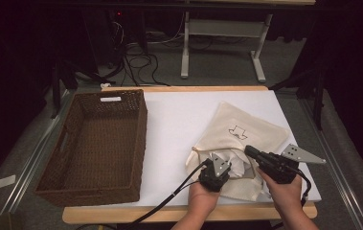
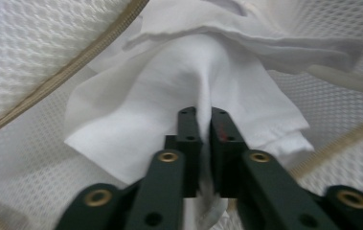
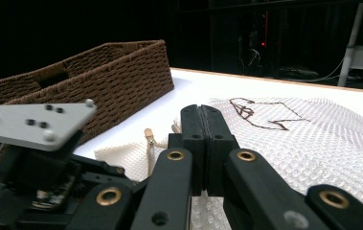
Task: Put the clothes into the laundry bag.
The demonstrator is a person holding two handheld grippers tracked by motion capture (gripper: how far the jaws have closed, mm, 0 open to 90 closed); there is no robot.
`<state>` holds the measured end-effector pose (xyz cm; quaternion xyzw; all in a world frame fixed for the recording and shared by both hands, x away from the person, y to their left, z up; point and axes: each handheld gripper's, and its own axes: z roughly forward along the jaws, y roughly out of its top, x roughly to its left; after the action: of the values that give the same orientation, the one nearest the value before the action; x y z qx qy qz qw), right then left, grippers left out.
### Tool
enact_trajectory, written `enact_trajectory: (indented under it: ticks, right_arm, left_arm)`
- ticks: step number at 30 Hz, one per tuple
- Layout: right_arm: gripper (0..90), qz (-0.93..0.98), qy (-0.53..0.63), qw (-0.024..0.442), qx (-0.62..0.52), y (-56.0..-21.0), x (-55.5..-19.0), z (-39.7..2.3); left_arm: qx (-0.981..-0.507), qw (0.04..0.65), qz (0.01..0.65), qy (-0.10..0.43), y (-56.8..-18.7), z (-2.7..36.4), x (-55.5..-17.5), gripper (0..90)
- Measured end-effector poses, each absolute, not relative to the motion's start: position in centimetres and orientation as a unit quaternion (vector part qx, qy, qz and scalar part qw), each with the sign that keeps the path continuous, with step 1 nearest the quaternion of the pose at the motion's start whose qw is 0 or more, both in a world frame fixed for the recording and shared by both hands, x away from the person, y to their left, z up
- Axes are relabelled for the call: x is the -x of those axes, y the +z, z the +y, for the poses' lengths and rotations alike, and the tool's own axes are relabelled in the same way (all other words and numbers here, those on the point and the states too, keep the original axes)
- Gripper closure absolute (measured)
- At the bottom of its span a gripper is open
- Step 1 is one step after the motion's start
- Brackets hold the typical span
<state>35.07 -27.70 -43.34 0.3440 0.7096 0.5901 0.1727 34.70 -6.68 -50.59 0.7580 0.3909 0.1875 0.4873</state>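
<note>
Near the bench's front right corner lies a cream mesh laundry bag (image 1: 239,139) (a dark outline drawing printed on it), holding a crumpled white cloth (image 2: 188,91) at its open mouth. The left gripper (image 1: 223,165) pinches a fold of that cloth. The right gripper (image 1: 249,151) rests shut on the bag, holding nothing. The brown wicker basket (image 1: 69,143) stands along the left edge.

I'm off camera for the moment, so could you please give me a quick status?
Left hand-held gripper shut on white cloth at mesh bag mouth. Right hand-held gripper shut over the bag; grip unclear. Wicker basket stands apart, left.
</note>
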Motion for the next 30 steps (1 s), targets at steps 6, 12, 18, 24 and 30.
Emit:
enact_trajectory:
  ticks: [6,12,18,24,30]
  right_arm:
    - [90.0,0.706,0.592,0.176,-0.346,-43.3,-35.2,-27.9]
    - [90.0,0.706,0.592,0.171,-0.349,-43.4,-35.2,-28.1]
    - [90.0,0.707,0.592,0.174,-0.345,-43.4,-35.2,-28.0]
    - [90.0,0.706,0.592,0.175,-0.346,-43.4,-35.2,-28.0]
    - [90.0,0.707,0.59,0.174,-0.348,-43.4,-35.2,-27.9]
  left_arm:
    - [-0.74,0.495,0.411,0.197,-49.9,-9.4,-37.8,88.0]
    - [-0.761,0.477,0.399,0.186,-50.8,-10.4,-38.1,76.5]
    - [-0.755,0.498,0.39,0.174,-50.5,-9.4,-37.1,55.9]
    - [-0.749,0.514,0.376,0.184,-49.6,-8.4,-36.0,45.9]
    - [-0.744,0.522,0.373,0.188,-48.9,-7.5,-35.2,42.0]
